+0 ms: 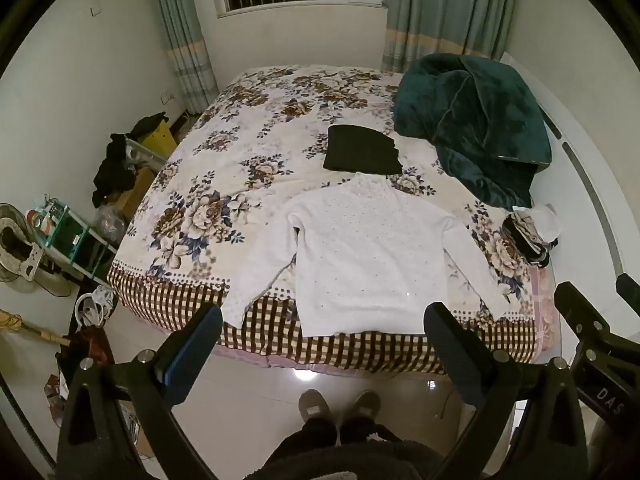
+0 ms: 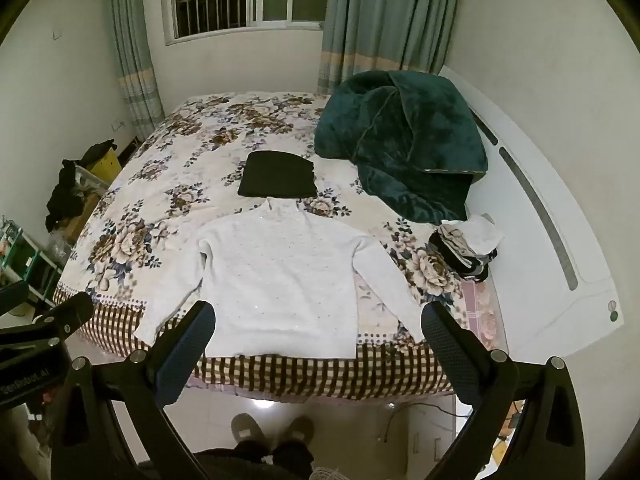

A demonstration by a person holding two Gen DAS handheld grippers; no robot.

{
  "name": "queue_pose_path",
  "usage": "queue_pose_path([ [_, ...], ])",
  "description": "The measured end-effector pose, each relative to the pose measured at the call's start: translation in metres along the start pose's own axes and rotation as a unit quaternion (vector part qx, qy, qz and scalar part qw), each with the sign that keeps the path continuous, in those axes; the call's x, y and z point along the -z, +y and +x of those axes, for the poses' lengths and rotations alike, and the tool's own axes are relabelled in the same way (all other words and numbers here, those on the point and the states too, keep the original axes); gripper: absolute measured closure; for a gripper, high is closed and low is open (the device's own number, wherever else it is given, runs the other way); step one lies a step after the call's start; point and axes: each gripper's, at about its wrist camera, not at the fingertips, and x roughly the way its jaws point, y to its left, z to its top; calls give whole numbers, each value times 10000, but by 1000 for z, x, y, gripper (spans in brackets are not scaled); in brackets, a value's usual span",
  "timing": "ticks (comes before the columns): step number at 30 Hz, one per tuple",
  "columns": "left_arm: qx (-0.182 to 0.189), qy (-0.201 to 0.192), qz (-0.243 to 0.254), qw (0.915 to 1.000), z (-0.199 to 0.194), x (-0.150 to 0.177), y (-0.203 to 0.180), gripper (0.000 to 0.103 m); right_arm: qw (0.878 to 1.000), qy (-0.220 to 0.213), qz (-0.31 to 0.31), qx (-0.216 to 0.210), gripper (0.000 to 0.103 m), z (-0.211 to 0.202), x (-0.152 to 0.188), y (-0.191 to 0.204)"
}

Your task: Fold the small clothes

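Note:
A white knit sweater (image 1: 360, 256) lies flat and spread out near the front edge of the bed, sleeves out to both sides; it also shows in the right wrist view (image 2: 280, 280). A folded black garment (image 1: 362, 150) lies just beyond its collar, seen too in the right wrist view (image 2: 277, 180). My left gripper (image 1: 324, 320) is open and empty, held back from the bed above the sweater's hem. My right gripper (image 2: 318, 320) is open and empty, likewise short of the hem. A small pile of clothes (image 1: 534, 230) sits at the bed's right edge (image 2: 468, 248).
A dark green blanket (image 1: 472, 120) is heaped at the bed's back right (image 2: 404, 140). The floral bedspread (image 1: 224, 184) covers the bed. A shelf and clutter (image 1: 68, 236) stand on the floor at left. The person's slippers (image 1: 340, 404) stand on the tiled floor before the bed.

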Motion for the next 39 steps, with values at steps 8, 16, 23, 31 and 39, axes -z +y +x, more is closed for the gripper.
queue_pose_path([
  [8,3,18,-3,10000,1,0,0,0,10000,48,-16,11,0,-1,0,0],
  [16,17,-9,6,10000,0,-1,0,0,10000,21,-17,35,0,-5,2,4],
  [23,11,-33,-3,10000,-6,-9,1,0,10000,0,-4,29,0,-8,-5,11],
  [31,17,-120,-23,9999,-19,-22,2,0,10000,-31,-3,36,0,-17,-8,13],
  [39,22,-149,-31,9999,-21,-23,1,0,10000,-49,-14,21,0,-18,-10,12],
])
